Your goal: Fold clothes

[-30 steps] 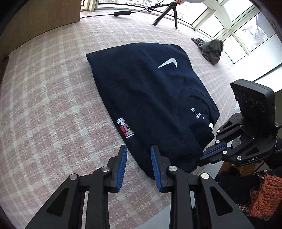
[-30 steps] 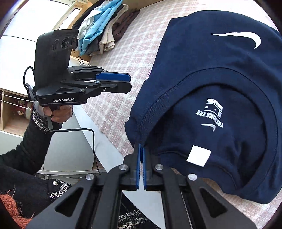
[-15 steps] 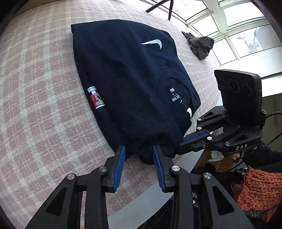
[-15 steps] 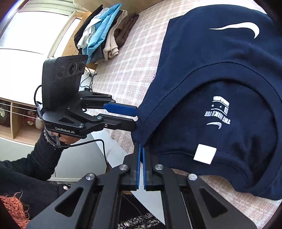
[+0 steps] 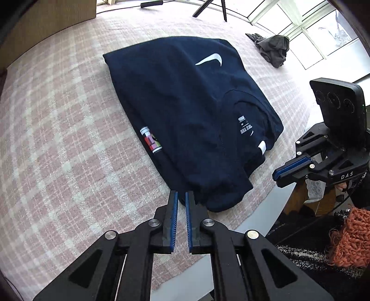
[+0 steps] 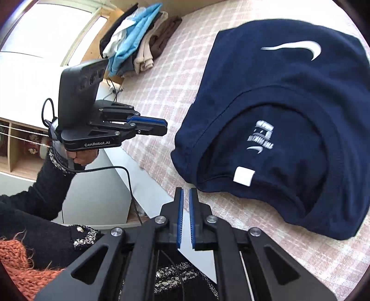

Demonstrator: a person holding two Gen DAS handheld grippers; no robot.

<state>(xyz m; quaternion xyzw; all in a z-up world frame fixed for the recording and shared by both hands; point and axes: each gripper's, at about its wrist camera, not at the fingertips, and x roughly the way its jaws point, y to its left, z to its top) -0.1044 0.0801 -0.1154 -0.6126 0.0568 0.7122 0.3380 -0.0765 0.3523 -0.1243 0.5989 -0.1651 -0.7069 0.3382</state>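
Observation:
A navy T-shirt [image 5: 185, 104] with a white swoosh lies folded on the pink checked bedcover [image 5: 57, 139], collar towards me. My left gripper [image 5: 181, 196] hovers just short of the shirt's near corner. Its jaws are closing to a narrow gap with nothing between them. From the right wrist view the same navy T-shirt [image 6: 289, 97] fills the right side. My right gripper [image 6: 186, 192] sits off its collar edge over the bed's rim, jaws nearly together and empty. Each gripper shows in the other's view: the left gripper [image 6: 161, 126], the right gripper [image 5: 277, 174].
A stack of folded clothes [image 6: 136, 44] lies at the bed's far corner. A crumpled grey garment [image 5: 275, 46] lies near the windows, by tripod legs [image 5: 208, 9]. A wooden headboard [image 5: 46, 20] borders the bed. A person's black sleeve [image 6: 46, 189] and orange knit [image 5: 351, 236] are close.
My right gripper has let go of the shirt's collar edge and pulled back. The left jaws have narrowed and drawn away from the shirt's corner. The shirt now lies flat on the bed.

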